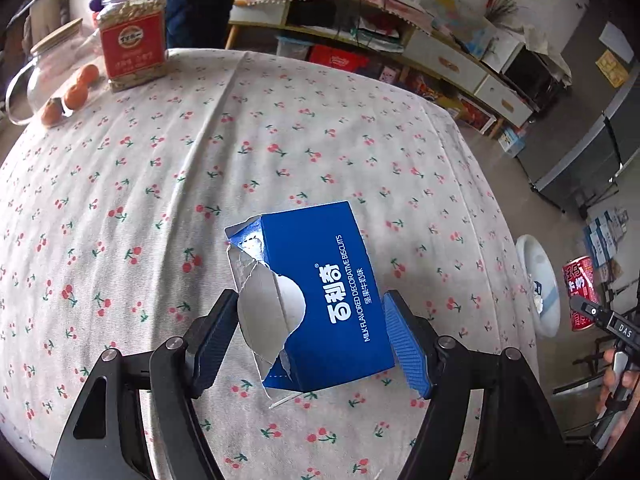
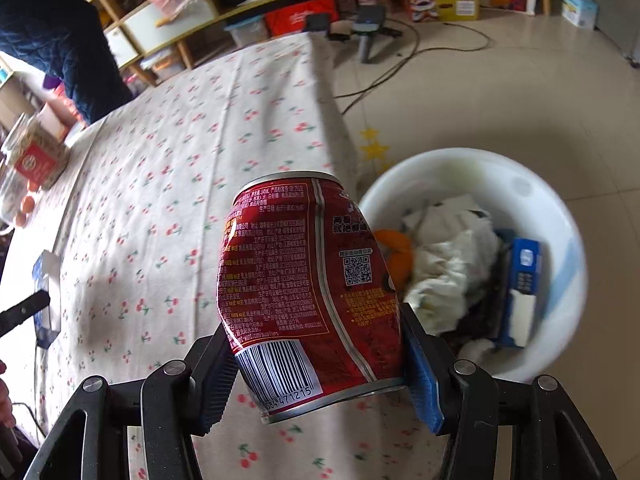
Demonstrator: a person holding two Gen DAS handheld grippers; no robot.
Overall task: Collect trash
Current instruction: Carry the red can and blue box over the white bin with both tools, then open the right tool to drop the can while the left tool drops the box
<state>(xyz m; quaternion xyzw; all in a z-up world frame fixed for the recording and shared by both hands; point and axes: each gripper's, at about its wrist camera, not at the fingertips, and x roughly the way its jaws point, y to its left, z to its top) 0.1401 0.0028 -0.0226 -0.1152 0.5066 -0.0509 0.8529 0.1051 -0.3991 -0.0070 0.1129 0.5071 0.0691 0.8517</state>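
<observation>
Table [image 1: 200, 160], the biggest thing here: covered in a white cloth printed with small red cherries, creased across the middle. Its far edge drops to a tiled floor [image 2: 500, 92].

White basin [image 2: 472, 168] sits on the floor just beside the table's edge, below my right claw. Inside it: crumpled white paper [image 2: 452, 256], a blue box standing on end [image 2: 522, 280], a scrap of orange peel [image 2: 396, 252]. From the left wrist view the basin shows only as a sliver past the table's edge.

Jar with a red label [image 1: 132, 40] stands at the table's far corner, upright, a glass jug [image 1: 44, 76] next to it and a few small oranges [image 1: 80, 88] at their feet.

Blue biscuit box [image 1: 320, 300]: torn open at one end, silver lining showing. It is up off the cloth, tilted, between the fingers of my left claw [image 1: 310, 340]. Both pads sit against its sides, so the claw is clamped on it.

Red drink can [image 2: 308, 292]: dented, barcode facing the camera, top rim pointing away. My right claw [image 2: 316, 364] grips it low on its body, pads pressed on both sides. It hangs over the table's edge, near the basin.
</observation>
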